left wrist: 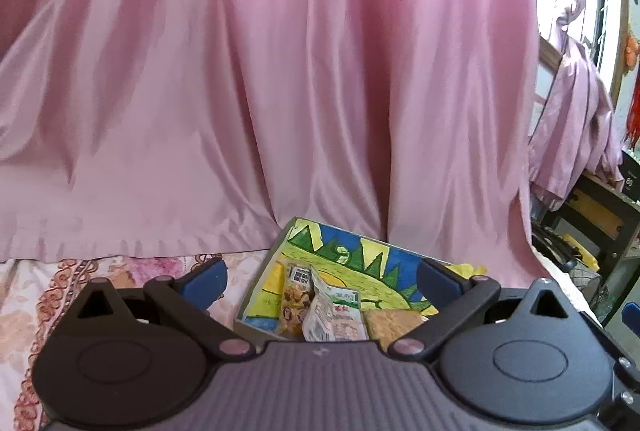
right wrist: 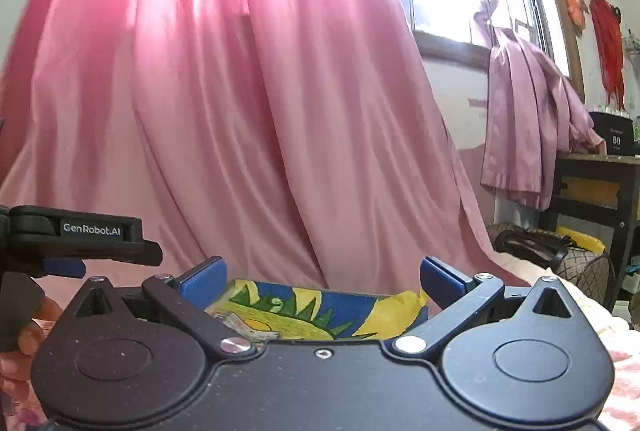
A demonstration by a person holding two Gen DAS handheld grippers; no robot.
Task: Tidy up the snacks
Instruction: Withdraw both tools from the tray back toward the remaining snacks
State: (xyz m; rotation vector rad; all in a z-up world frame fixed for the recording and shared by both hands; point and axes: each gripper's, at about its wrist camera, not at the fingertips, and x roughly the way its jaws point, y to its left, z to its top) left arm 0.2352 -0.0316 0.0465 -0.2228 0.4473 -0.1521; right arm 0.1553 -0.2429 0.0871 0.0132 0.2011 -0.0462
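A shallow box with a painted green, yellow and blue inside lies on the patterned bedspread. In it lie several snack packets: a nut-print packet, a white and green packet and a tan biscuit pack. My left gripper is open and empty, held above the box's near side. My right gripper is open and empty over the same box. The left gripper's body shows at the left of the right wrist view.
A pink curtain hangs right behind the box. A dark shelf unit with yellow items stands at the right, with a bag and a fan on the floor beside it.
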